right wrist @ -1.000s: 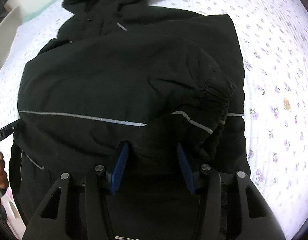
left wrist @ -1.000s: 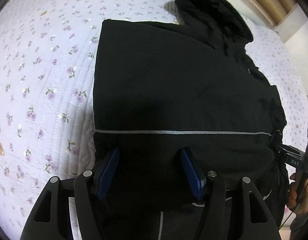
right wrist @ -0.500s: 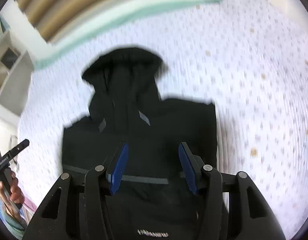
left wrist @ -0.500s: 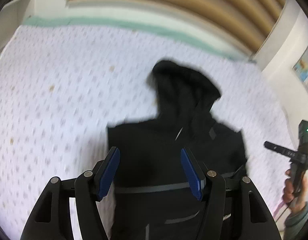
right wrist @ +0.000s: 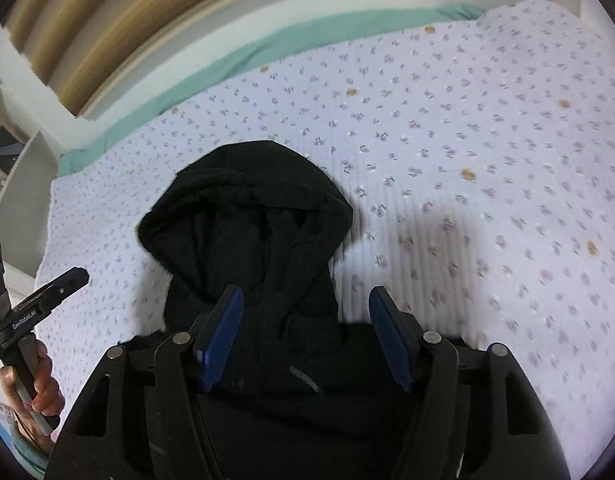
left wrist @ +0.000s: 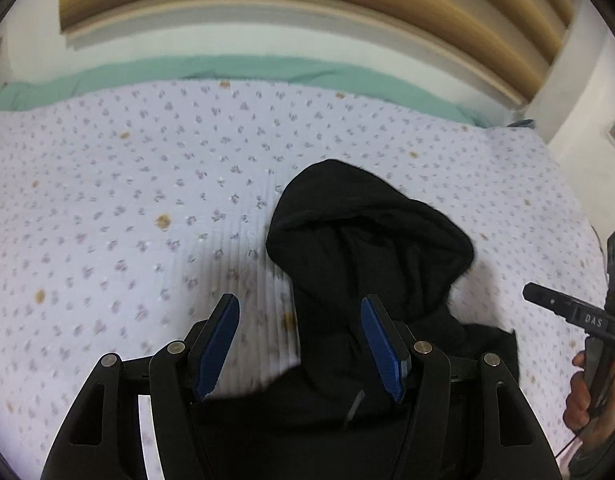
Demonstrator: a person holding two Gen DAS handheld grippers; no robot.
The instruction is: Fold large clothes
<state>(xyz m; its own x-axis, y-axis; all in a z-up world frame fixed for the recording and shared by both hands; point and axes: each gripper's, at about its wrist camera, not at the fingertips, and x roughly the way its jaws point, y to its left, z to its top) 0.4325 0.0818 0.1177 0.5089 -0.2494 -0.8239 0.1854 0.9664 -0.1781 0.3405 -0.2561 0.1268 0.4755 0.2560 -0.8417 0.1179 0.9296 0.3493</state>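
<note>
A black hooded jacket (left wrist: 371, 240) lies on a bed with a white floral quilt (left wrist: 147, 184); its hood points to the far end, and its folded body runs under both grippers. The jacket also shows in the right wrist view (right wrist: 251, 216). My left gripper (left wrist: 301, 312) is open and empty, raised above the jacket's collar. My right gripper (right wrist: 305, 304) is open and empty, raised over the same collar area. Each view shows the other gripper at its edge: the right one (left wrist: 579, 320) and the left one (right wrist: 43, 300).
The quilt (right wrist: 487, 160) spreads wide on both sides of the jacket. A green sheet (left wrist: 267, 68) and a wooden headboard (left wrist: 307, 4) lie beyond the hood. A white shelf (right wrist: 23, 200) stands at the bed's left side.
Both grippers have lifted up and back from the folded jacket body. The views now look toward the hood and headboard. Both jaws stay open.
</note>
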